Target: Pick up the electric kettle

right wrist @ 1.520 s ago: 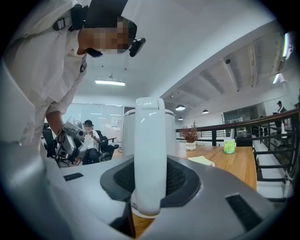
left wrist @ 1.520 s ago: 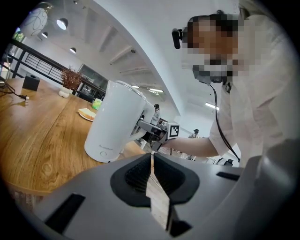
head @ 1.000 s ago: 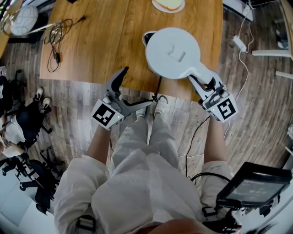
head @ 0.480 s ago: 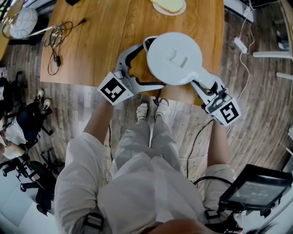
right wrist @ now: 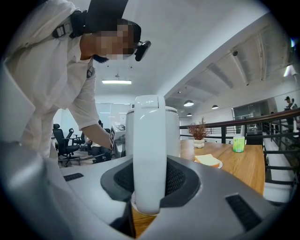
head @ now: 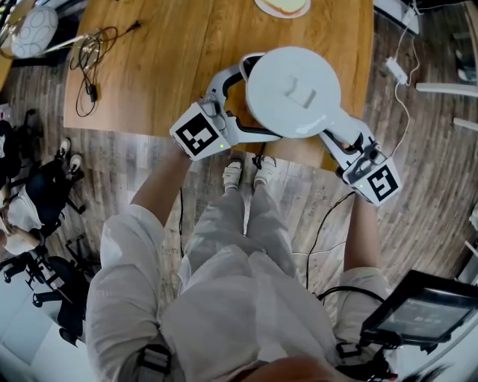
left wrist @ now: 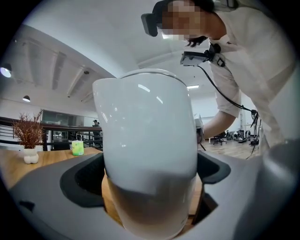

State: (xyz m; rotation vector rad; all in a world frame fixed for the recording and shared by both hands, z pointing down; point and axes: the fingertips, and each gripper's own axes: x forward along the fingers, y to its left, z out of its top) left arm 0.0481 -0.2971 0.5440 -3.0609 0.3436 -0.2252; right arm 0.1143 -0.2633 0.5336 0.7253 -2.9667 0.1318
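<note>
The white electric kettle (head: 293, 91) stands near the front edge of the wooden table (head: 164, 82), its handle (head: 337, 128) pointing to the lower right. My right gripper (head: 342, 140) is shut on that handle, which fills the gap between its pads in the right gripper view (right wrist: 149, 187). My left gripper (head: 258, 97) reaches in from the left, jaws spread wide round the kettle's body (left wrist: 147, 154). One finger (head: 224, 74) curves behind the body and the other runs along its near side. The pads lie close to the sides, and no pressing shows.
A plate with bread (head: 282, 6) sits at the table's far edge. Loose cables (head: 93, 52) and a white round object (head: 33, 30) lie at the far left. A green cup (left wrist: 78, 147) and a small plant (left wrist: 30, 154) stand further back. A power adapter (head: 396, 71) lies on the floor.
My left gripper came up from below the table edge and swung right until its jaws straddled the kettle's body. The right gripper stayed on the handle.
</note>
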